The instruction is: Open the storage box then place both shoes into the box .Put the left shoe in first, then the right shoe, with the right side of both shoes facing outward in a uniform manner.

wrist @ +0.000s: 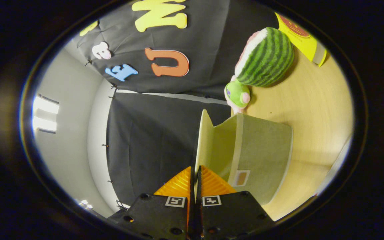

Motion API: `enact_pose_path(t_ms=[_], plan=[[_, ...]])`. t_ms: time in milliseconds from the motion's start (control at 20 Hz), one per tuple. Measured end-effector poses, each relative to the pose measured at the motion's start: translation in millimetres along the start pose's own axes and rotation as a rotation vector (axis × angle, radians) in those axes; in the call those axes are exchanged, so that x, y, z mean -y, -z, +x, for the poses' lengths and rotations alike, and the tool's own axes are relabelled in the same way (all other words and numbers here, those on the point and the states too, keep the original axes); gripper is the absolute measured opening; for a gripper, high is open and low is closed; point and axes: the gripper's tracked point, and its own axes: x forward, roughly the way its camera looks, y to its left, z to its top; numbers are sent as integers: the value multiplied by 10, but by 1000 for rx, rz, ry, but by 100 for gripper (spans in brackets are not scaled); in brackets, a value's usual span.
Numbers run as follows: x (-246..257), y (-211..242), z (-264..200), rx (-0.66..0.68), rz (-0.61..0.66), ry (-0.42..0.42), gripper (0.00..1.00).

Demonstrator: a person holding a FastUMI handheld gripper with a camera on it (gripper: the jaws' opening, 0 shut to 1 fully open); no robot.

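The gripper (195,173) is pinched tight on the thin lid (204,140) of the storage box (262,156). The box's body sits just beside the fingers, on the table (315,100).

Rolled sideways, close behind fingers (195,178)

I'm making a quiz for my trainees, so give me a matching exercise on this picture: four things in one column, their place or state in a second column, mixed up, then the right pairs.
Things:
1. Lid
2. Box
3. Watermelon toy
4. Tool

Places or states:
A. lying on the wooden table, beyond the box
B. shut on the lid's edge
C. pinched between the orange fingers, swung away from the box
D. open, a small label on its side

Pairs: 1-C, 2-D, 3-A, 4-B
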Motion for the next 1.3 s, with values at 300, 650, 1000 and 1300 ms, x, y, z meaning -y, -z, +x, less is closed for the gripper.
enact_pose_path(t_ms=[300, 650, 1000, 1300], plan=[[-483, 153, 281, 6, -61, 46, 5], [-1013, 377, 916, 63, -163, 173, 5], [-1244, 431, 1628, 219, -272, 345, 5], [-1155, 662, 2197, 183, -347, 452, 6]])
